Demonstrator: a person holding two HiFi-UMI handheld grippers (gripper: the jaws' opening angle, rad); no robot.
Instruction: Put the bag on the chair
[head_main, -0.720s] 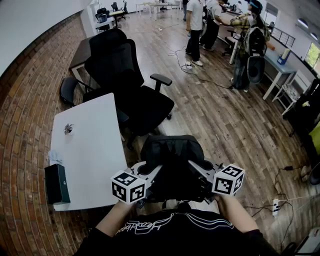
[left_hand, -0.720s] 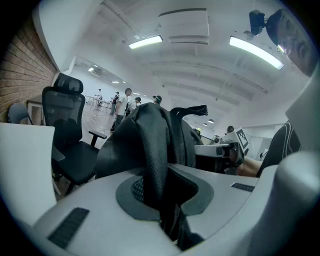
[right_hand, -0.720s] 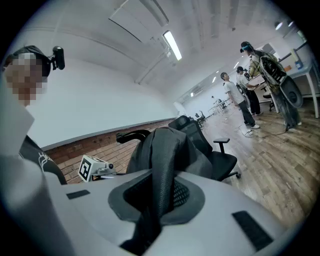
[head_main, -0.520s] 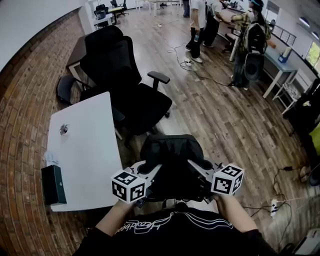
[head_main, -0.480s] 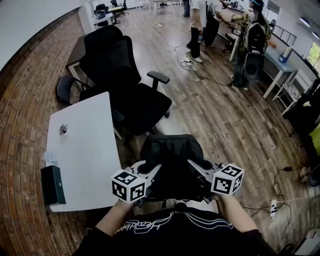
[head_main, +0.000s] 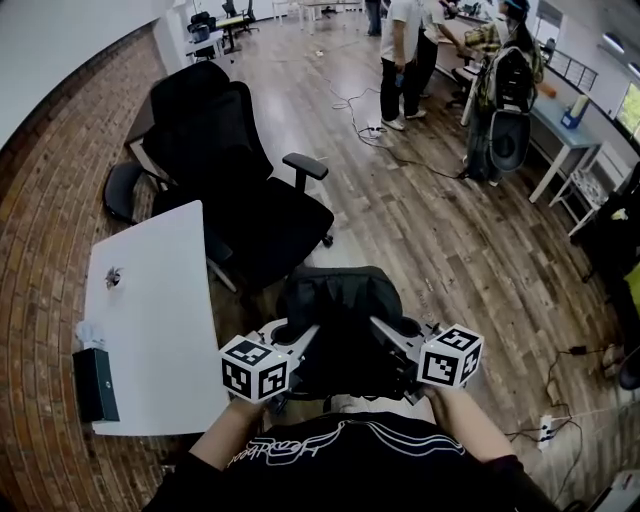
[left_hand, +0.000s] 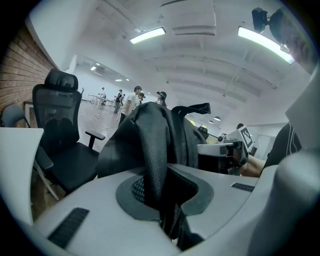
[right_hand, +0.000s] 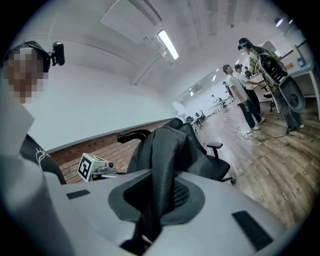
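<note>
Two grippers, one bag, mid-carry: the bag is not yet on the chair.

You hold the black bag (head_main: 335, 312) up in front of your chest, between both hands. Your left gripper (head_main: 296, 338) is pinched tight on a mesh strap (left_hand: 154, 170). Your right gripper (head_main: 386, 336) is clamped the same way on a second strap (right_hand: 162, 182). The bag's body hangs past both sets of jaws. The chair (head_main: 272, 228), a black office chair, stands ahead and to your left, just beside the white table (head_main: 150, 300); it is near the bag but apart from it. My reading is that this is the transport step. Next, carry the bag forward and left, clear the armrest (head_main: 303, 165), and lower it until the seat takes the weight. Only then spread both jaws. The chair looks likely to swivel, so set the bag down gently.
</note>
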